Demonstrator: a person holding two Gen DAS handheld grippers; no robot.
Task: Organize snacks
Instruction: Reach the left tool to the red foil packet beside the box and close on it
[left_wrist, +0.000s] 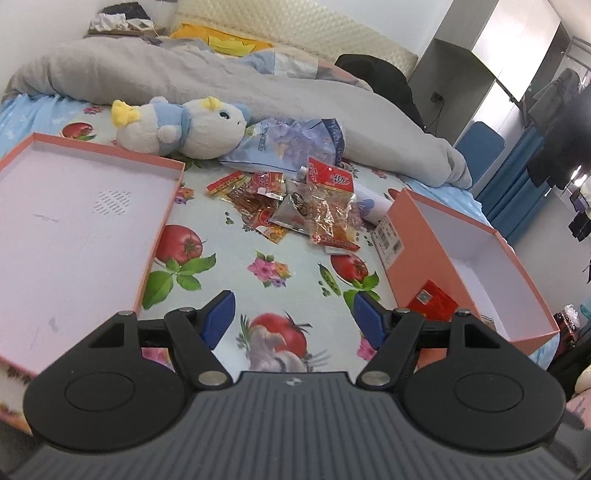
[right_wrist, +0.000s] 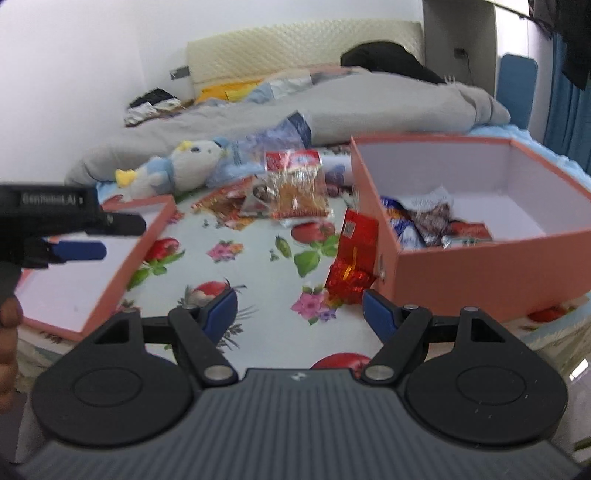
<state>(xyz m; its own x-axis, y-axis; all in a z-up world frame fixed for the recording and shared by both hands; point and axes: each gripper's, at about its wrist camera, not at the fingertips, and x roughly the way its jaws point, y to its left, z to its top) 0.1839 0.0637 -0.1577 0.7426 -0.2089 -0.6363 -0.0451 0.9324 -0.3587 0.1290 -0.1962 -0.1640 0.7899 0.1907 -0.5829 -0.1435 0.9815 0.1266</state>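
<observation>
Right wrist view: I am looking along the right gripper (right_wrist: 299, 308), jaws standing wide with nothing between them. Left gripper (left_wrist: 293, 314) is in the same state, wide apart and empty, over the printed bedsheet (left_wrist: 229, 266).

Snack pile (left_wrist: 295, 199) is lying mid-bed, between the shallow box lid (left_wrist: 74, 221) toward the left edge and the deep orange box (right_wrist: 480, 258) toward the right edge. A few packets (right_wrist: 424, 221) are already sitting inside the box. One red packet (right_wrist: 352, 258) is leaning against the box's outer wall, just ahead of my right fingertips. A plush toy (left_wrist: 184, 129) and a blue-white bag (left_wrist: 288, 144) are lying behind the pile, near the grey duvet (left_wrist: 221, 81).

Judgement: I am working the reach phase, between deposits; sorting is partly done, with most packets not yet boxed.

Next move, as I am reading it: bring the right jaws around the red packet, close on its crinkly foil, lift clear of the wall and drop it in. The thin wrapper may slip, so I am planning a grip low on the body.
</observation>
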